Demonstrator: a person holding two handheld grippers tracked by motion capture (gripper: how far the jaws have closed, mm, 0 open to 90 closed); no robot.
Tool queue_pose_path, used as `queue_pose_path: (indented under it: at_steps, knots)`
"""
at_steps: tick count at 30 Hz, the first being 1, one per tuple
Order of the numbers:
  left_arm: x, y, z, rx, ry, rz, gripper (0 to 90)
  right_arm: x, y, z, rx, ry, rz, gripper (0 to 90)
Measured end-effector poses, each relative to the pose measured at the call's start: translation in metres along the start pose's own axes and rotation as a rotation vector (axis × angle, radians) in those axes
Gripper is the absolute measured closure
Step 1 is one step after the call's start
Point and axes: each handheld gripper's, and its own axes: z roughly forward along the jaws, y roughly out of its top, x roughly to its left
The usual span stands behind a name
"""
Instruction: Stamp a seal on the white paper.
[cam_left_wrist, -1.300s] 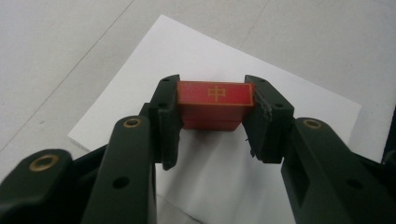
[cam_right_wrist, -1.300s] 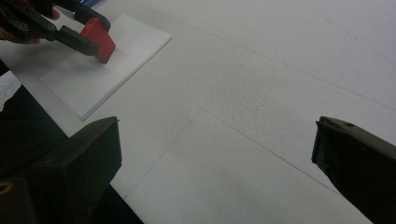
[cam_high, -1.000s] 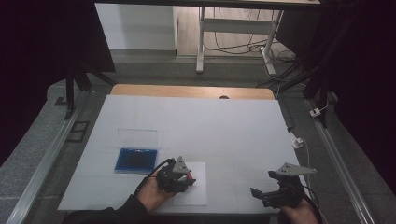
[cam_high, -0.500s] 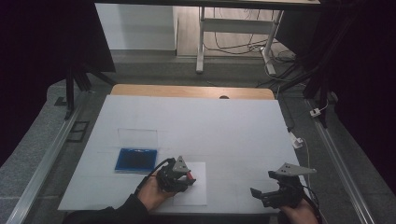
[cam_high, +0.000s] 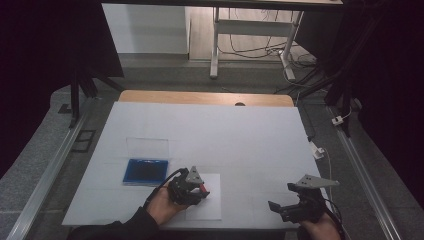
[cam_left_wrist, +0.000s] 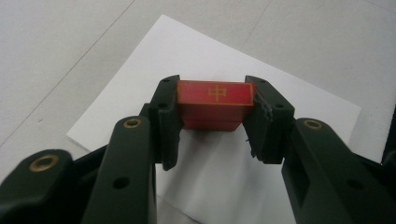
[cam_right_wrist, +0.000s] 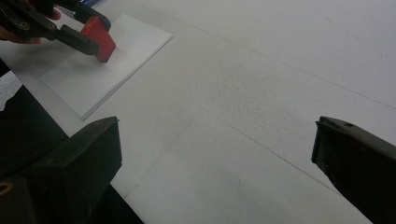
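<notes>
The left hand-held gripper (cam_left_wrist: 215, 116) is squeezing a red block (cam_left_wrist: 215, 105) between its two black jaws. The block has a thin gold line around its top and a gold sign in the middle. It sits on a white sheet of paper (cam_left_wrist: 280, 93), and the paper lies flat on the white bench (cam_high: 225, 130), near the front edge. From the high view, the left hand-held gripper (cam_high: 192, 187) is low over that paper (cam_high: 210, 207), with the person's hand (cam_high: 162, 207) behind it. Just to the left of the paper lies a flat blue tray (cam_high: 145, 171). The right hand-held gripper (cam_high: 292, 207) is well apart from the block, over at the front right of the bench. Its jaws stand wide apart with nothing between them, just bare bench below. From the right gripper view, the red block (cam_right_wrist: 100, 39) can be seen far off at the top left, pressed down on the paper (cam_right_wrist: 135, 42).
</notes>
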Motion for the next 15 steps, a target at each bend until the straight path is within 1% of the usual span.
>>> queue_pose_path:
  at_steps: [6,8,11,15]
  knots:
    - [0.0029,-0.0004,-0.0009,-0.006,-0.016,-0.015,58.5,0.0001,0.0,0.0,0.0,0.0,-0.003,1.5]
    - [0.0022,-0.0001,-0.0014,-0.001,-0.001,-0.002,58.4,0.0001,-0.0001,-0.0002,-0.002,0.0,-0.002,1.5]
    - [0.0018,0.0006,-0.0034,-0.015,-0.008,-0.001,58.4,0.0001,-0.0002,-0.0001,-0.005,0.003,0.0,1.5]
    - [-0.0004,0.0032,-0.0079,-0.027,-0.009,0.013,58.4,0.0,0.0,-0.0002,-0.001,0.001,-0.004,1.5]
